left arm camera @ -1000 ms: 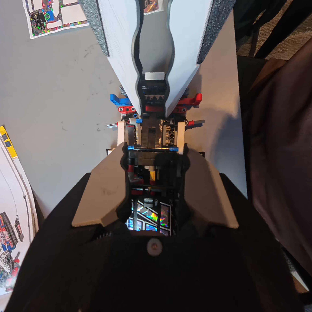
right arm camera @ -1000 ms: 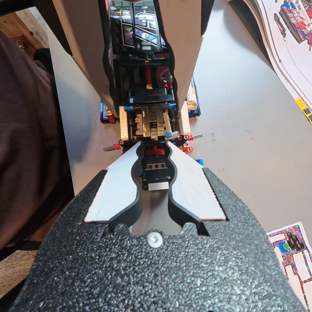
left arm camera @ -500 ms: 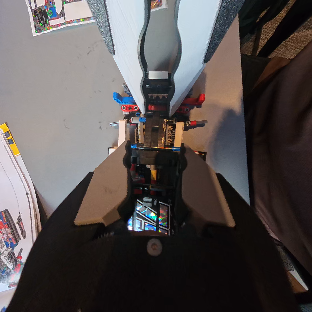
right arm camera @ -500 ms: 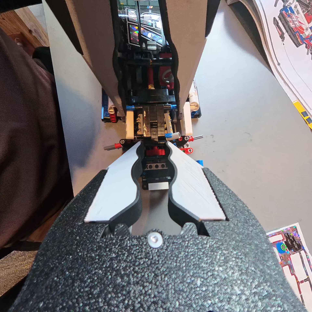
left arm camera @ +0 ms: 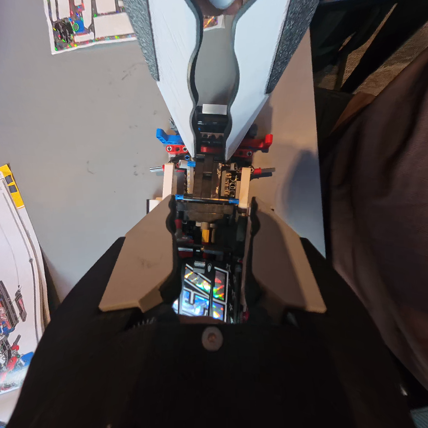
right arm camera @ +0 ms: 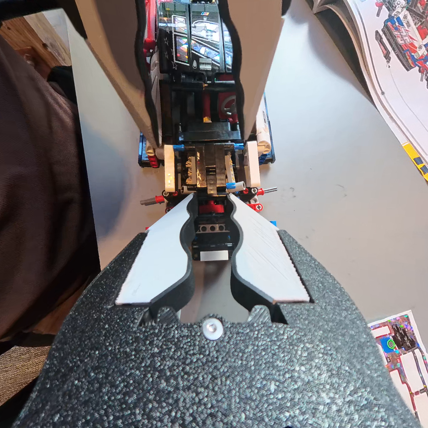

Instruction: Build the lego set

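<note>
A partly built lego car [left arm camera: 208,180], black with white side beams, red and blue pins and a shiny stickered panel, lies lengthwise between both grippers over the grey table [left arm camera: 92,139]. My left gripper [left arm camera: 212,203], with tan fingers, is shut on the car's cabin section. My right gripper [right arm camera: 210,199], with white fingers, is shut on the narrow black end of the same car [right arm camera: 208,166]. The two grippers face each other: the right one [left arm camera: 209,155] shows at the top of the left wrist view, the left one [right arm camera: 201,141] at the top of the right wrist view.
An open instruction booklet [left arm camera: 14,254] [right arm camera: 393,58] lies on one side of the car. A sticker sheet [left arm camera: 92,27] [right arm camera: 403,352] lies beyond the right gripper. The table edge [left arm camera: 317,162] runs close beside the car, with a person's dark clothing [right arm camera: 34,185] past it. Left tips to right tips: about 4 cm.
Both grippers keep their hold on the car. The whole group has shifted slightly, and more of the stickered panel shows in the right wrist view.
</note>
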The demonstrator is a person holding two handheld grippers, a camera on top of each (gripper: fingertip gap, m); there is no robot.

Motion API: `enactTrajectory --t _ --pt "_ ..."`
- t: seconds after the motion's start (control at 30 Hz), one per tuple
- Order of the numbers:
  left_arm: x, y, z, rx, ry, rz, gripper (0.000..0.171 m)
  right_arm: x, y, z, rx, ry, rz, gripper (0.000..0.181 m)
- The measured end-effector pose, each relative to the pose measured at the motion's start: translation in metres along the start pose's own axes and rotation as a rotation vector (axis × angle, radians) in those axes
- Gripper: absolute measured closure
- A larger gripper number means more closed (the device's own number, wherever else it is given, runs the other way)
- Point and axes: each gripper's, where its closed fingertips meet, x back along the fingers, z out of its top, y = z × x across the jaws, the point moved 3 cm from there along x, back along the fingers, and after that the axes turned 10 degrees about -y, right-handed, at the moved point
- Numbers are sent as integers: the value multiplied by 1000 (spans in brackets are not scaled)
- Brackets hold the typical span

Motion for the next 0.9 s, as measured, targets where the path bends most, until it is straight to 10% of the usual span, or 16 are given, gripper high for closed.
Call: enactTrajectory --t 0.9 --pt "-7 -8 -2 -26 -32 0 128 0 2 2 0 24 -11 156"
